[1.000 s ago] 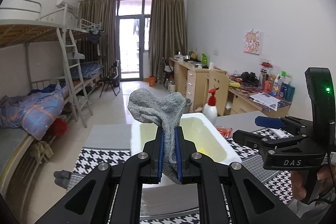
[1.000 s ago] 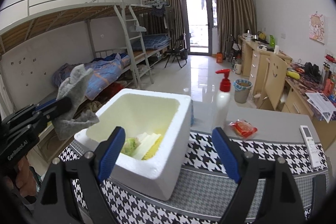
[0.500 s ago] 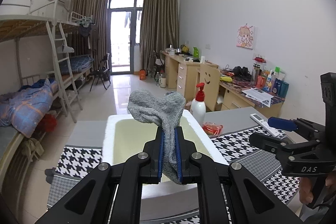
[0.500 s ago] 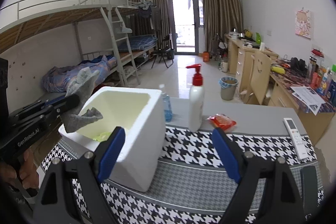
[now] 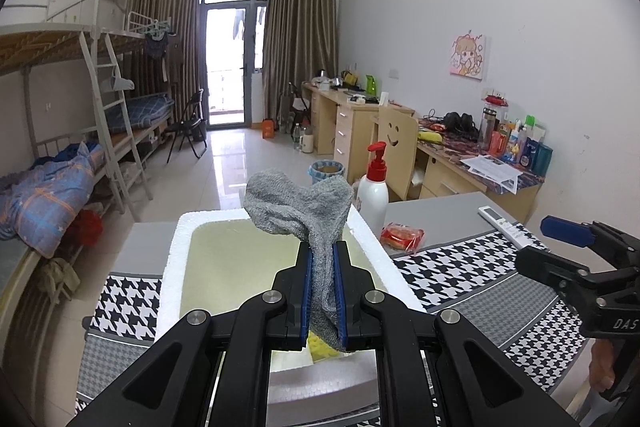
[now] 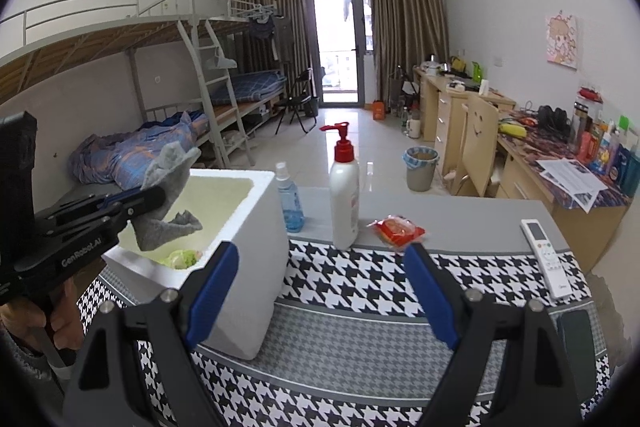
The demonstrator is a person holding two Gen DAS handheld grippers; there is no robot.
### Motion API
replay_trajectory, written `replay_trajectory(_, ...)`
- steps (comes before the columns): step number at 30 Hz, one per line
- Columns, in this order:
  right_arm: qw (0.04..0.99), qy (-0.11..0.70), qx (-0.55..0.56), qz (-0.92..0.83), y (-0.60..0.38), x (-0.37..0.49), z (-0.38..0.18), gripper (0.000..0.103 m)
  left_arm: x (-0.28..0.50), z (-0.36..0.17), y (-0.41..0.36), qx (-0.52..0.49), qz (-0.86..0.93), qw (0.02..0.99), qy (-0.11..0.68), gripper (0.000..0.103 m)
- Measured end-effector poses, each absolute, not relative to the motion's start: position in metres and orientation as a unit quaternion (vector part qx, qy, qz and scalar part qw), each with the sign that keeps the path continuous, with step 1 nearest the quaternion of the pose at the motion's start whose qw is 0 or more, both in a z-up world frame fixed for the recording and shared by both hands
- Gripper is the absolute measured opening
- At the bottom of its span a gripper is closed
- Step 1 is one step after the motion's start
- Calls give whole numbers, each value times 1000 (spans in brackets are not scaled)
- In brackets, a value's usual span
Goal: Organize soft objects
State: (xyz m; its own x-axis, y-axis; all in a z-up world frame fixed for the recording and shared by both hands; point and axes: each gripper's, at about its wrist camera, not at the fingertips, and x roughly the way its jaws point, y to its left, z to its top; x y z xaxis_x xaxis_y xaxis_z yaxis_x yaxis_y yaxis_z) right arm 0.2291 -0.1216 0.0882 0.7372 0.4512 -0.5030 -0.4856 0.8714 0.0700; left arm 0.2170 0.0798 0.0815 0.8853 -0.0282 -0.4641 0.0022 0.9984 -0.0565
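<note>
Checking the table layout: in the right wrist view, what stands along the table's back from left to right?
Foam box → blue spray bottle → white pump bottle → red snack packet → remote control.

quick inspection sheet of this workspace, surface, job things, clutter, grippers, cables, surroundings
surface: table under a houndstooth cloth.
job's things: grey sock over the open white foam box; green and yellow soft items inside.
clutter: pump bottle, blue bottle, red packet, remote.
grippers: left gripper shut on the sock; right gripper open, empty, beside the box.
cables: nothing seen.
surroundings: bunk beds, desks, bin, balcony door.
</note>
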Motion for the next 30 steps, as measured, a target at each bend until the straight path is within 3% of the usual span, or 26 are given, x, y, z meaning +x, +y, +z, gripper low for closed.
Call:
replay_trajectory(5, 932, 258, -36, 252, -123, 228, 89, 87, 224, 78, 81, -20, -3, 969, 245, 13)
replay_trajectory(6, 932, 258, -34, 252, -124, 228, 89, 87, 224, 78, 80, -17, 2, 970, 244, 19)
replay_trajectory(8, 932, 258, -32, 251, -124, 227, 89, 87, 224, 78, 80, -13, 6, 970, 242, 49)
replay_trajectory(9, 932, 258, -31, 251, -124, 227, 89, 87, 222, 78, 79, -13, 11, 972, 235, 74)
replay_trajectory(10, 932, 258, -31, 251, -124, 227, 88, 87, 220, 79, 79, -13, 14, 973, 228, 88)
replay_trajectory(13, 932, 258, -32, 253, -124, 228, 88, 87, 213, 81, 78, -11, 18, 977, 212, 101)
replay_trajectory(30, 933, 243, -32, 265, -124, 205, 91, 87, 165, 99, 75, -13, 11, 984, 178, 102)
